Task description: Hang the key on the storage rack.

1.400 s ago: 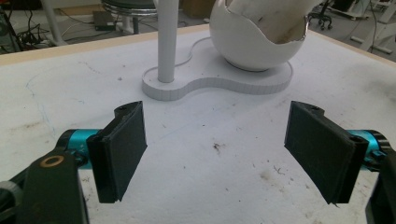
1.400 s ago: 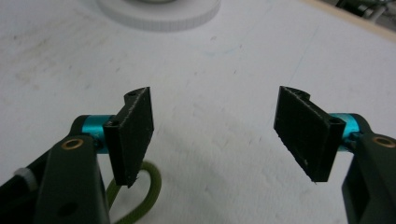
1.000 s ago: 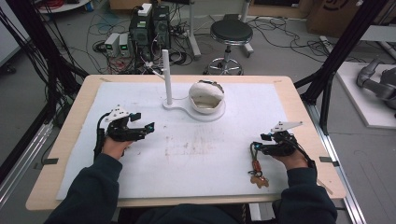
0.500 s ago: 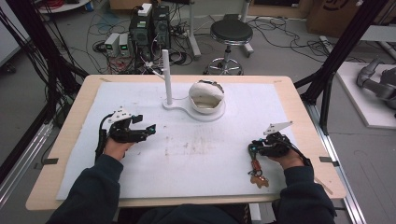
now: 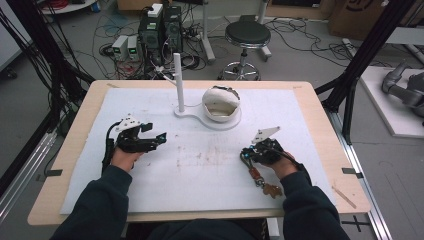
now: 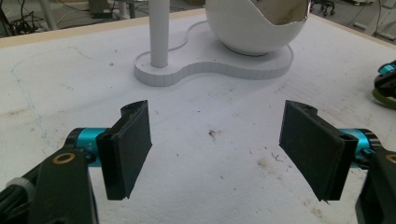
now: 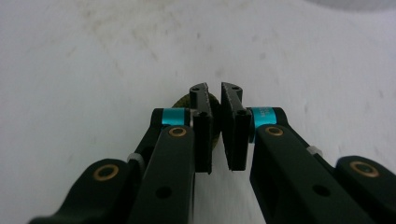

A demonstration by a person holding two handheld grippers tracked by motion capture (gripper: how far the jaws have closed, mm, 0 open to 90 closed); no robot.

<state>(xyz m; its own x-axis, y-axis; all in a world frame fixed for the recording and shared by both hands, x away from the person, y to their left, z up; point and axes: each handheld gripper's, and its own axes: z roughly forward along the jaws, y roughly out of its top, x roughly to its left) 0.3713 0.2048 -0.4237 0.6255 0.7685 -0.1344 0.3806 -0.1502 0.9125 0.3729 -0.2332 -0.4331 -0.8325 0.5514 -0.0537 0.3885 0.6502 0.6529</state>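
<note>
the right gripper (image 5: 243,156) lies low on the white worktop (image 5: 200,190). its fingers have just been closing and now stand almost together, with only a slit between them. nothing shows in that slit. a small olive round piece (image 7: 182,102) sits just behind one finger, so i judge it missed rather than pinched. the left gripper (image 5: 161,136) waits with fingers wide and empty, aimed at the white stand (image 5: 200,112) and its cracked bowl (image 5: 221,102), likely ready to help. a brown key bunch (image 5: 265,184) lies by the right wrist.
</note>
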